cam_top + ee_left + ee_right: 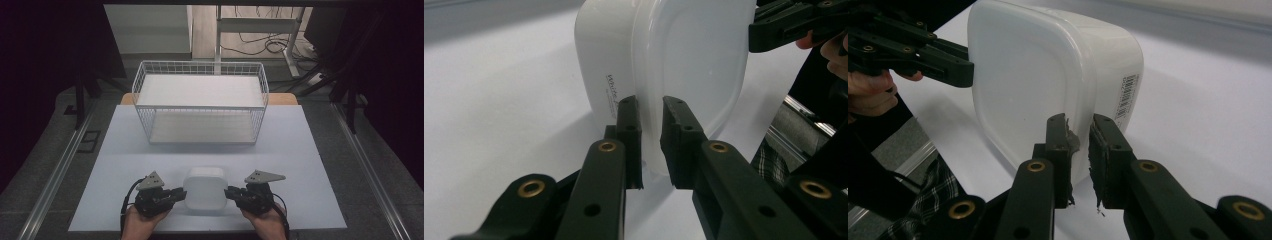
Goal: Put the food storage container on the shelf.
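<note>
Left gripper (pixel 181 194): jaws clamped on the white container's (pixel 204 188) left rim.
Right gripper (pixel 228 193): pinching the opposite rim.
Container: between both grippers, near the table's (pixel 300 150) front edge.
Room: open tabletop ahead, wire basket (pixel 200 102) well beyond.

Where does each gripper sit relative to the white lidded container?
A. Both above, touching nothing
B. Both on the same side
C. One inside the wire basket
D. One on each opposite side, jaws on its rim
D: the left gripper and the right gripper flank the white container, jaws pinching its rim.
</note>
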